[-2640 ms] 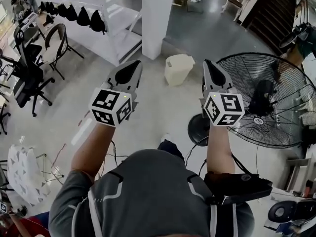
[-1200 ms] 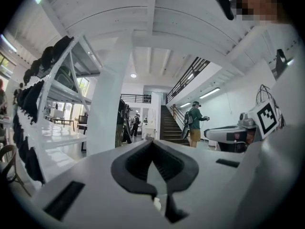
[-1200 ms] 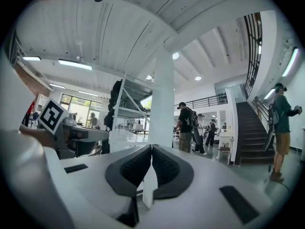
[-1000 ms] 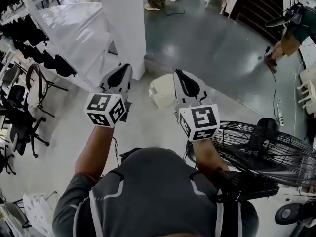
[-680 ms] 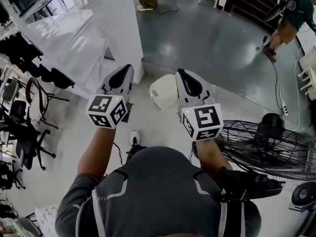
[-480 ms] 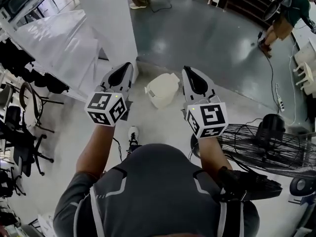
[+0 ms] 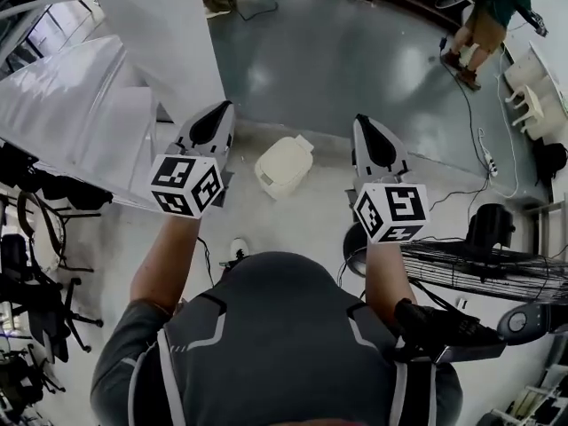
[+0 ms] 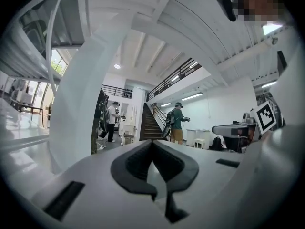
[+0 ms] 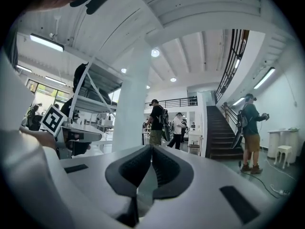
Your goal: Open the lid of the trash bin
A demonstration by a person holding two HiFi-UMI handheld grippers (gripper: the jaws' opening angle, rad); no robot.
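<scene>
A small cream trash bin (image 7: pixel 284 166) with its lid down stands on the grey floor, seen in the head view between my two grippers and below them. My left gripper (image 7: pixel 216 114) is held level to the bin's left, jaws together and empty. My right gripper (image 7: pixel 368 126) is held level to the bin's right, also shut on nothing. In the left gripper view the left gripper (image 8: pixel 152 144) points at a staircase and people far off. The right gripper (image 9: pixel 151 150) in its own view points the same way. The bin is out of sight in both gripper views.
A white square pillar (image 7: pixel 160 34) rises to the left, with a white shelf unit (image 7: pixel 71 114) beside it. A large floor fan (image 7: pixel 479 256) lies at the right with a cable (image 7: pixel 479 140) across the floor. A person (image 7: pixel 488 20) stands at the far right.
I have walked forward: the bin has come nearer and now sits between the grippers. The fan has slid back to the right. Both grippers stayed shut.
</scene>
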